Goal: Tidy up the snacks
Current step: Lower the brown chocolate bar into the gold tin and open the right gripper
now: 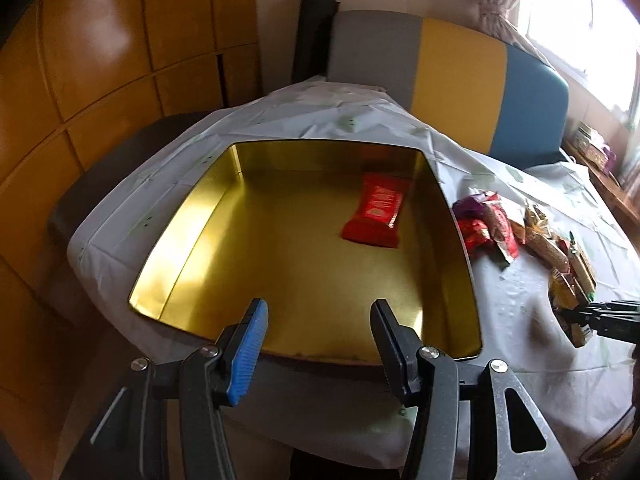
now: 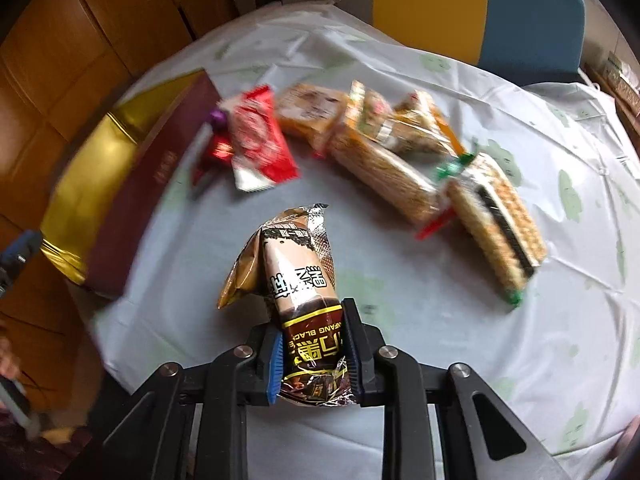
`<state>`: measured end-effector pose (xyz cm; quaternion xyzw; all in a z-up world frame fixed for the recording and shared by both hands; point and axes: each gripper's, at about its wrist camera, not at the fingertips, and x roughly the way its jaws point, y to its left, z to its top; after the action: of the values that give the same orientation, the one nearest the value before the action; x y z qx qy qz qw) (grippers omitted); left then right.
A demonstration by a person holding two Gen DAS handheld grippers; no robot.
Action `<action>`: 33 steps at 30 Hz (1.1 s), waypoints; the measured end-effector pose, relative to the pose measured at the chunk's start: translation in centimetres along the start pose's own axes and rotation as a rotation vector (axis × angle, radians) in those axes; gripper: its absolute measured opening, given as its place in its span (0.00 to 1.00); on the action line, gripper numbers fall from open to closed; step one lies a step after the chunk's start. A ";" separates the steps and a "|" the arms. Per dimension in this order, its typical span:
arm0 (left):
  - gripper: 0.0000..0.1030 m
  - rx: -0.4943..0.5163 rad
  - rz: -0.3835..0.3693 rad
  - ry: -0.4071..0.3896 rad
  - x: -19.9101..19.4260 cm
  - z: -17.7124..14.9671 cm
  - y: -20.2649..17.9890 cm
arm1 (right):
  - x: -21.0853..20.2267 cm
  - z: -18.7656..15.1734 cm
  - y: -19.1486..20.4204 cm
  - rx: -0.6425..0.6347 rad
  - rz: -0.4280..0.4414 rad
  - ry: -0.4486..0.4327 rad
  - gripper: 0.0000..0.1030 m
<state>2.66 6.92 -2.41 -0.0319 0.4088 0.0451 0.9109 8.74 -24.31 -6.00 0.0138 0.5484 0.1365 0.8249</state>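
Right hand-held gripper [image 2: 314, 344] around brown packet [image 2: 298, 280]

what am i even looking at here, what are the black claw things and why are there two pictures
The black claws are hand-held grippers, one in each of a person's hands, not a robot. Each carries a wide-angle camera looking along its two fingers, so you get one picture per hand.

The left-hand picture shows the left gripper, open and empty, at the near edge of an open gold tin. One red snack packet already lies inside.

The right-hand picture shows the right gripper shut on a brown and silver snack packet, held above the table's pale cloth. The same tin is seen from its dark red side, at the left. Still loose on the cloth are a red and white packet and several clear packs of biscuits or wafers.
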 end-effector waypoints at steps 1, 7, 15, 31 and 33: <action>0.53 -0.011 0.000 0.001 0.0 -0.1 0.3 | -0.3 0.3 0.6 0.007 0.019 -0.010 0.24; 0.53 -0.055 0.004 -0.001 0.2 -0.2 1.6 | -2.1 3.2 5.5 0.043 0.206 -0.079 0.24; 0.53 -0.079 0.007 -0.011 -0.2 -0.2 2.8 | 0.2 8.6 13.7 0.085 0.362 -0.072 0.24; 0.53 -0.092 0.008 0.021 0.7 -0.8 3.3 | 4.5 7.3 16.2 0.025 0.208 -0.055 0.31; 0.53 -0.084 0.006 0.015 0.5 -0.7 3.0 | 3.1 6.9 16.0 0.003 0.196 -0.086 0.31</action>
<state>2.14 9.90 -3.32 -0.0691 0.4136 0.0646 0.9055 12.72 -7.28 -3.28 0.0747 0.5087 0.2150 0.8303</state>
